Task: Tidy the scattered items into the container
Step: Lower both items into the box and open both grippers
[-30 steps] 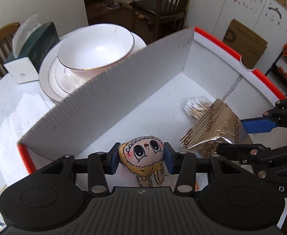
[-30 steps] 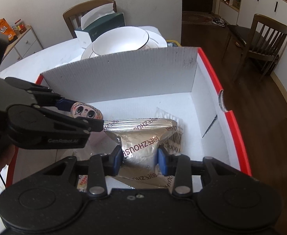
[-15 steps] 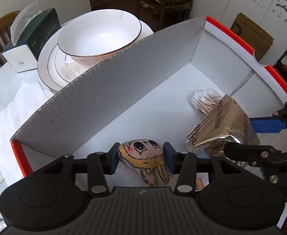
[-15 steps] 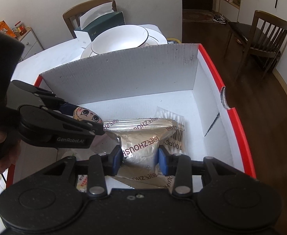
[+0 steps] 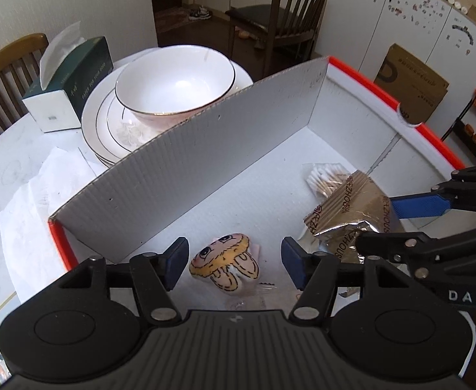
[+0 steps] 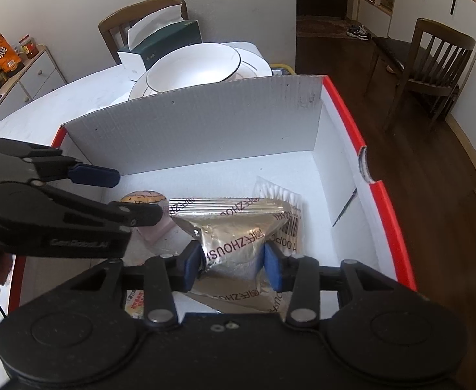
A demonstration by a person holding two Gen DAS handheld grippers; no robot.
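Worktop [image 5: 17, 162]: white surface; carries the box, the crockery and the tissue carton.
Container [image 5: 205, 169]: open corrugated box, white inside, red outer edges; stands on the worktop, beside the plate stack.
Plate stack [image 5: 101, 123]: white, gold-rimmed; just behind the long wall of the container.
Bowl [image 5: 176, 81]: white; seated on the plate stack.
Tissue carton [image 5: 72, 87]: dark green and white, one tissue protruding; left of the plates.
Right gripper [image 6: 234, 263]: jaws pinching the foil packet from both sides, above the container floor.
Left gripper [image 5: 234, 260]: jaws spread wide, blue pads clear of the toy on either side; positioned over the near end of the container.
Foil packet [image 6: 234, 227]: gold-silver, printed lettering; inside the container, held between the right jaws, lying over the swab pack.
Plush toy [image 5: 225, 260]: small cartoon face, yellow hair; resting on the container floor between the spread left jaws, touching neither pad.
Cotton swab pack [image 5: 324, 178]: clear bag; on the container floor, partly under the foil packet.
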